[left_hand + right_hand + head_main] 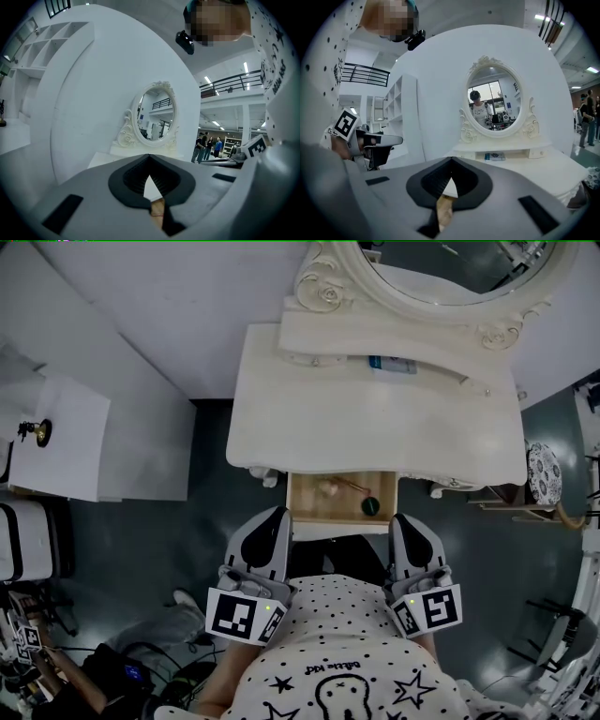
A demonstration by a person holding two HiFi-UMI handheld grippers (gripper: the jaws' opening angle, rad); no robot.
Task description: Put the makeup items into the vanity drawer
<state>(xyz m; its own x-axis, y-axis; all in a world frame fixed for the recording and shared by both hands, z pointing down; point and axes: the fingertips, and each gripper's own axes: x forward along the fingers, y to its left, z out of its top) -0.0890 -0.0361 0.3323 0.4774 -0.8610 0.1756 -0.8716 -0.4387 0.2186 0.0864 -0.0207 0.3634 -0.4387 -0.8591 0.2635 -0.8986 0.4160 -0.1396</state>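
Dark floor surrounds a cream vanity (375, 427) whose wooden drawer (309, 504) stands pulled out toward the person. A dark round pot (370, 506) sits at the drawer's right end and a pale, slim item (333, 488) near its middle. The left gripper (279, 514) hangs just left of the drawer front and the right gripper (401, 519) just right of it, each with jaws together and nothing between them. A small blue-labelled item (392, 364) lies well beyond the drawer, under the mirror (450, 277); what it is I cannot tell. If it belongs with the makeup, fetch it first. Otherwise the step looks like closing: set both closed tips squarely on the drawer front and push evenly, slowly, so it slides straight and the pot does not roll.
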